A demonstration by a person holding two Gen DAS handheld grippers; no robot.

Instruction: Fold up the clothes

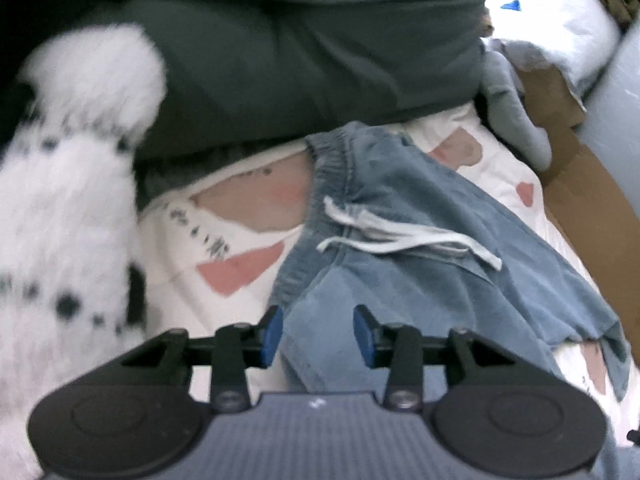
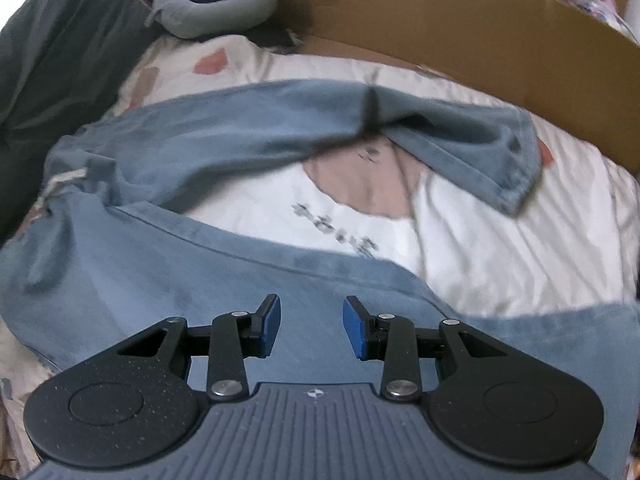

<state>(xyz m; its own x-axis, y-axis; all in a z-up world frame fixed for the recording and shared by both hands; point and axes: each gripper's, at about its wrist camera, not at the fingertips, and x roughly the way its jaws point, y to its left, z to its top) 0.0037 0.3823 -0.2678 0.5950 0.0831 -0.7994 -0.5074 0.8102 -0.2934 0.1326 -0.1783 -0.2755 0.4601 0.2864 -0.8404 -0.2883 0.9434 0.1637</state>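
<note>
A pair of light blue denim trousers [image 1: 420, 216] with an elastic waistband and a white drawstring [image 1: 384, 236] lies crumpled on a white bedsheet [image 1: 180, 248] with pink patches. My left gripper [image 1: 318, 334] is open just above the trousers, below the waistband. In the right wrist view the trousers [image 2: 168, 264] spread in a curve, one leg bent across to the right [image 2: 472, 136]. My right gripper [image 2: 311, 328] is open over the near leg, holding nothing.
A dark green garment [image 1: 304, 48] lies at the back. A white fluffy spotted fabric [image 1: 68, 184] is at the left. A grey neck pillow [image 2: 212, 4] and a cardboard box wall [image 2: 460, 28] border the bedsheet [image 2: 500, 248].
</note>
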